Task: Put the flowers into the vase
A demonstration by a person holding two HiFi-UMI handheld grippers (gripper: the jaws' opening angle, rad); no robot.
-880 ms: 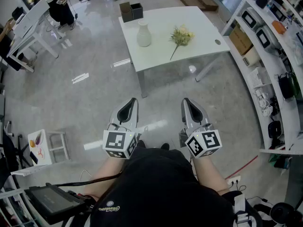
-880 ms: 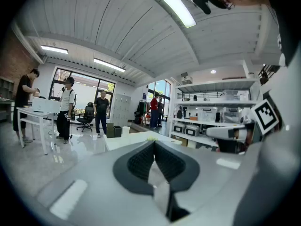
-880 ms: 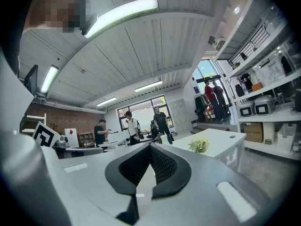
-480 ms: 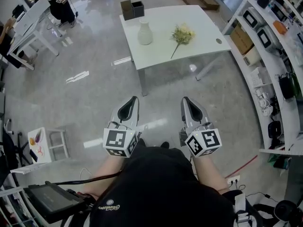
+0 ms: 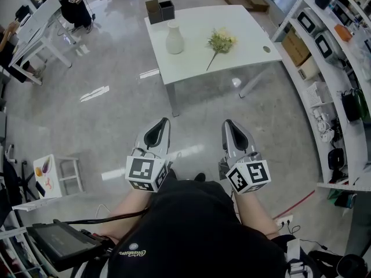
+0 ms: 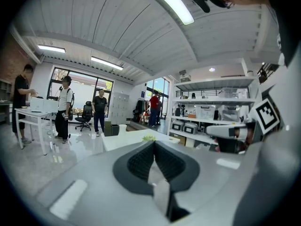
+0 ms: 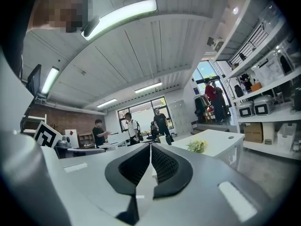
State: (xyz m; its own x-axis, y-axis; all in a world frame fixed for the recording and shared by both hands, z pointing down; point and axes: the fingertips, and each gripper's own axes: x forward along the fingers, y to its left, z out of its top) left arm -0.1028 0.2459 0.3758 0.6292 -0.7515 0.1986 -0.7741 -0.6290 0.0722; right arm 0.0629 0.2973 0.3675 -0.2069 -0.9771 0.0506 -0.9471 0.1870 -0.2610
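A white vase (image 5: 174, 38) stands upright on a white table (image 5: 243, 51) far ahead in the head view. A bunch of pale yellow flowers (image 5: 220, 43) lies on the table to the vase's right, stem toward me. My left gripper (image 5: 157, 133) and right gripper (image 5: 233, 133) are held side by side near my body, well short of the table. Both have their jaws pressed together with nothing between them. The flowers (image 7: 196, 146) also show in the right gripper view on the table (image 7: 221, 140). The left gripper view shows the table (image 6: 127, 138) with the flowers (image 6: 149, 137).
Two small dark boxes (image 5: 160, 11) stand at the table's far left corner. Shelving with boxes and gear (image 5: 336, 57) runs along the right. White desks (image 5: 35, 33) and people (image 5: 69, 4) are at the far left. A stool with a card (image 5: 49, 178) stands on the shiny floor at left.
The table with vase and flowers has shifted slightly up in the head view. Both grippers keep the same place and stay shut.
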